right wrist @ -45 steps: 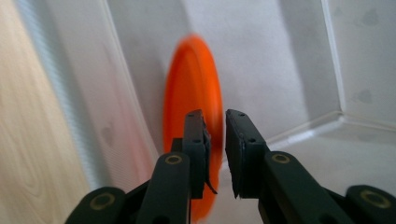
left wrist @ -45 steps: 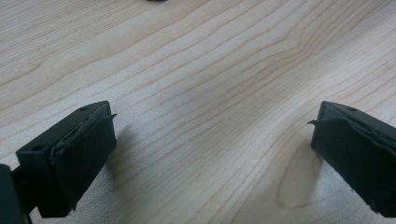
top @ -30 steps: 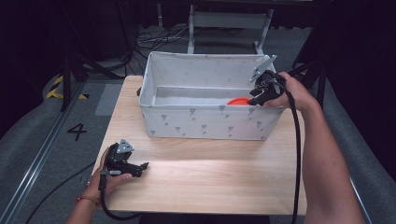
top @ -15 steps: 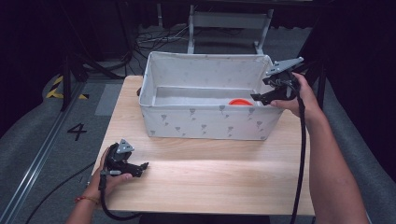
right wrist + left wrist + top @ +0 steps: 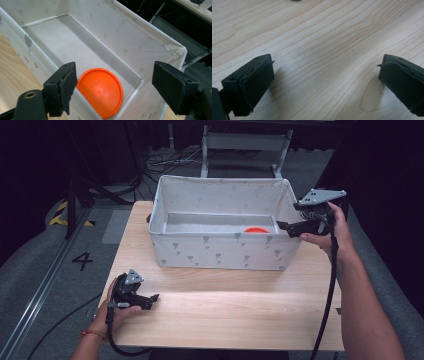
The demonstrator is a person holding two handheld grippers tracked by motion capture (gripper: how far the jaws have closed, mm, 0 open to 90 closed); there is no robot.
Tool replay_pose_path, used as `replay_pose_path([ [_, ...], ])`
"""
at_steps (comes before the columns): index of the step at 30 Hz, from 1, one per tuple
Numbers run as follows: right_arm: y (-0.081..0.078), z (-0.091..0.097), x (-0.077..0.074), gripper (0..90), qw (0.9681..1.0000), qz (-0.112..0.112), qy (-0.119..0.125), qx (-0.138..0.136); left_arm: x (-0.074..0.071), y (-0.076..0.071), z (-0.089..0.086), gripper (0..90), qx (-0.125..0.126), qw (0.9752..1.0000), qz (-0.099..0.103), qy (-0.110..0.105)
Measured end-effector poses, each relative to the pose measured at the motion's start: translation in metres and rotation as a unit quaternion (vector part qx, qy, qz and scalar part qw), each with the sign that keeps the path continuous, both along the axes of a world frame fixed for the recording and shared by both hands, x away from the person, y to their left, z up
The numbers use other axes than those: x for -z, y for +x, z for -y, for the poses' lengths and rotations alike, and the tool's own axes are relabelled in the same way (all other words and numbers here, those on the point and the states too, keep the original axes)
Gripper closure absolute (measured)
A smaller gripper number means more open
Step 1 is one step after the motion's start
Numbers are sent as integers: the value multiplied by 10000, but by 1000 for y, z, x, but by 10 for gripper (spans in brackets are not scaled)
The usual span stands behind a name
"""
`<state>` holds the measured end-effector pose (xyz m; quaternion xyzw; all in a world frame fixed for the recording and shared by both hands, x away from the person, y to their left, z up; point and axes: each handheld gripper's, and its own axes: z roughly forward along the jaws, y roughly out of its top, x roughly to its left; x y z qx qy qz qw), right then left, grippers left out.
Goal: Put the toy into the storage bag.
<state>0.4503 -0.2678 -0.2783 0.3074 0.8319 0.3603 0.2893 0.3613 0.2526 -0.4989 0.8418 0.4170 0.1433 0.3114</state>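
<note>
At right of the high view, the right gripper [image 5: 283, 226], jaws just opened and empty, hovers over the white fabric box [image 5: 220, 251] holding a flat orange round disc [image 5: 100, 91]; lower left, the left gripper [image 5: 153, 299] rests open on the light wooden table [image 5: 240, 310].

I am working in a recording lab or studio: black curtains are hanging all around, cables [image 5: 165, 160] are trailing over grey carpet, and hazard tape [image 5: 62, 215] is marking the floor left.
</note>
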Motion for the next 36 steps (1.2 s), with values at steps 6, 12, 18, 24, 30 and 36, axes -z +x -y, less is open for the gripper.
replay_pose_path([
  [6, -17, 7, 1, 200, 9999, 141, -1, 38, 0, 0, 0, 4, -1, 10000, 0, -1],
  [12, -36, 19, 6, 202, 9997, 236, -15, 98, 0, 0, 0, 4, -1, 10000, -1, -1],
  [18, -55, 27, 13, 202, 9995, 286, -96, 100, 0, 0, 0, 5, -8, 10000, 1, -2],
  [24, -71, 31, 21, 200, 9993, 299, -210, 60, 0, -1, 0, 4, -31, 10000, -1, -5],
  [30, -83, 32, 37, 197, 9985, 234, -500, 47, 0, -1, 0, 4, -34, 10000, -5, -15],
  [36, -88, 34, 53, 197, 9977, 128, -662, 86, 0, -1, 0, 4, -33, 10000, 22, -6],
])
